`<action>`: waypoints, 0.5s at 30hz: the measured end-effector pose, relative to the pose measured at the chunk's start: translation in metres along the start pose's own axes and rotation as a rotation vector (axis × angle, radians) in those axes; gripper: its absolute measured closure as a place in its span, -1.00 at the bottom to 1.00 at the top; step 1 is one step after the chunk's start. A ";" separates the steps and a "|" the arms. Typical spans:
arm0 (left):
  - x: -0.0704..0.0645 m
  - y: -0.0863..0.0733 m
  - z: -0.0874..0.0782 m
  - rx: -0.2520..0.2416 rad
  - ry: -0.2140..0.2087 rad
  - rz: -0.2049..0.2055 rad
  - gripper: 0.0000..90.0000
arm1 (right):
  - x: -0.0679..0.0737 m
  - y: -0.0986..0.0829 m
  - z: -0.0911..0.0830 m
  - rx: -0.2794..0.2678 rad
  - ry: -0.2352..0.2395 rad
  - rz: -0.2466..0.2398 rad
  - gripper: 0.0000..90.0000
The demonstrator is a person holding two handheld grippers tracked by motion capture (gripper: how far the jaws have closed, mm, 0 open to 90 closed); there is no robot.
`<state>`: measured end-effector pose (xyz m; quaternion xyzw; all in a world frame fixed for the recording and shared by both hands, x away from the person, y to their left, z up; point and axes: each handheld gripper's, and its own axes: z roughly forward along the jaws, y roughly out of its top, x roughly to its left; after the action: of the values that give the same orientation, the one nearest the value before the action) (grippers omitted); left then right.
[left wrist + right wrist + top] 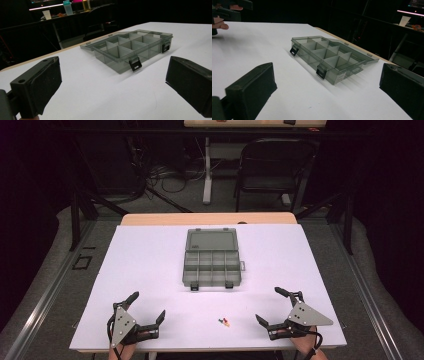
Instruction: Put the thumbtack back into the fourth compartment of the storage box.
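A: How far along is it?

B: Judging by the layout, barely begun. The left tool (148,309) rests at the near left of the white worktop (150,255), jaws wide apart, holding nothing. In the middle the grey compartment box (212,264) lies with its lid flat open, and every cell I can see looks empty. The small coloured pieces (224,322) sit loose near the front edge, just left of the right tool (270,306), also spread wide and empty.

A: Do the views differ?

B: The high view has those pieces; the left gripper view gives the box (130,48) close, with both black latches (135,63) hanging open
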<state>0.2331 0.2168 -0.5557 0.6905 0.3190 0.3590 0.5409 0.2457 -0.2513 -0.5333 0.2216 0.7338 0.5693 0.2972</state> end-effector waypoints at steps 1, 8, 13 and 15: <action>0.000 0.000 0.000 0.000 0.002 -0.003 -1.00 | 0.000 0.000 0.000 0.001 0.000 0.000 -1.00; 0.000 0.000 0.000 0.000 0.001 -0.007 -1.00 | 0.000 0.000 0.003 0.028 -0.007 0.001 -1.00; 0.000 -0.001 0.000 0.000 0.003 -0.011 -1.00 | -0.001 0.003 0.007 0.053 -0.016 0.014 -1.00; 0.001 -0.001 0.000 0.000 0.005 -0.011 -1.00 | -0.001 0.005 0.011 0.066 -0.021 0.015 -1.00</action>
<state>0.2337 0.2173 -0.5566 0.6878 0.3239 0.3577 0.5422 0.2540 -0.2433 -0.5306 0.2425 0.7473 0.5448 0.2931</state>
